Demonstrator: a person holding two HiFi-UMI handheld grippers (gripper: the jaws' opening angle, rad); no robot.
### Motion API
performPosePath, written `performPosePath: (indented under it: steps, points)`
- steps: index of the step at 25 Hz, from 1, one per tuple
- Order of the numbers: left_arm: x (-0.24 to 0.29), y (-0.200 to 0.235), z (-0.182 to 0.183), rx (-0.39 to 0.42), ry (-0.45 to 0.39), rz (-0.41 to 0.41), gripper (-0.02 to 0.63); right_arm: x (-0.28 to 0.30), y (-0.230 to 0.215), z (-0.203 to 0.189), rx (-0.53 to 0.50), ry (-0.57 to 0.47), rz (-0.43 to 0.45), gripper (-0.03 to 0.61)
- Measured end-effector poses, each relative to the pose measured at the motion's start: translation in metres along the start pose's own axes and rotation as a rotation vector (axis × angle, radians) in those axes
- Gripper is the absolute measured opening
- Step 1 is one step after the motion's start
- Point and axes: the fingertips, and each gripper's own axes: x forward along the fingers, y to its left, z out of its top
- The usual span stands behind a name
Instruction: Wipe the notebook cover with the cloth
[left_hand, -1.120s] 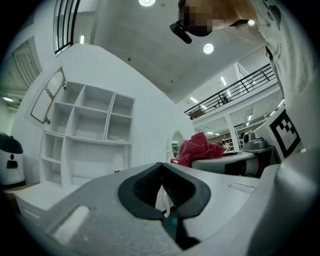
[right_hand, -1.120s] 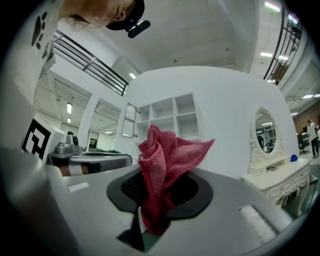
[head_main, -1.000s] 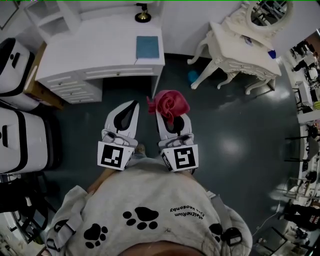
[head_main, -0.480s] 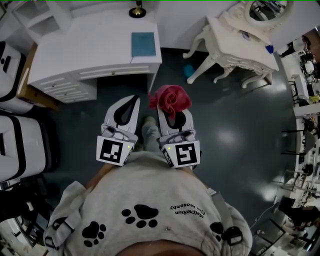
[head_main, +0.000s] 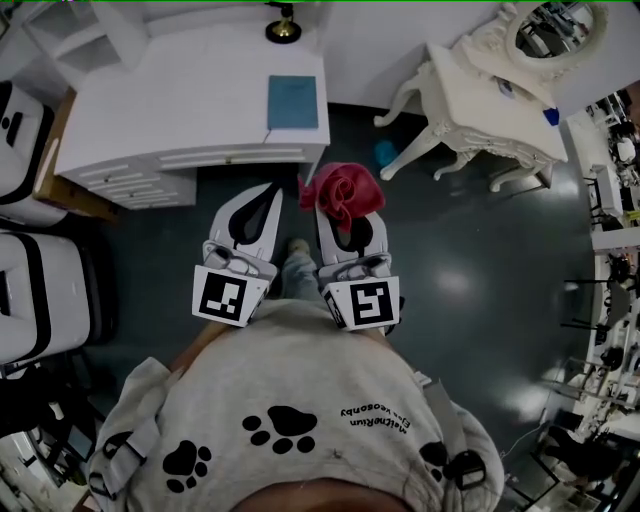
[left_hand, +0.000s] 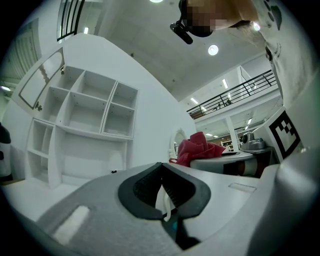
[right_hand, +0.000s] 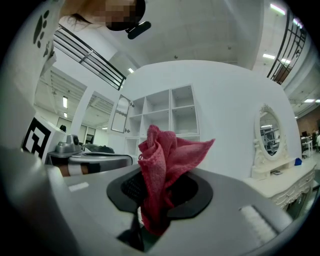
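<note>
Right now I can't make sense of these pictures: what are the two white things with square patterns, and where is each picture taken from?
Those are hand-held two-jaw grippers; a standing person holds one in each hand. The top-down picture comes from a camera on the person's head. The other two come from cameras riding on the grippers, looking along their jaws. The left gripper is shut and empty. The right gripper is shut on a red cloth. Ahead, a blue notebook lies on a white desk, not yet touched.

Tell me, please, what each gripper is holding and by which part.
The right gripper is shut on the red cloth, pinching its bunched lower end; the rest sticks out past the jaws. The left gripper is shut and empty.
</note>
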Motion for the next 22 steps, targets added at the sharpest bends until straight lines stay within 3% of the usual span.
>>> performPosePath:
  steps: [12,22]
  points:
    - [0.1,0.051,-0.013,0.0,0.02,0.098,-0.012,0.096,-0.071,-0.011,-0.001,0.011,0.095,0.098]
    - [0.153,0.069,-0.018,0.023,0.022,0.165,-0.012,0.141,-0.117,-0.019,0.024,-0.004,0.152,0.098]
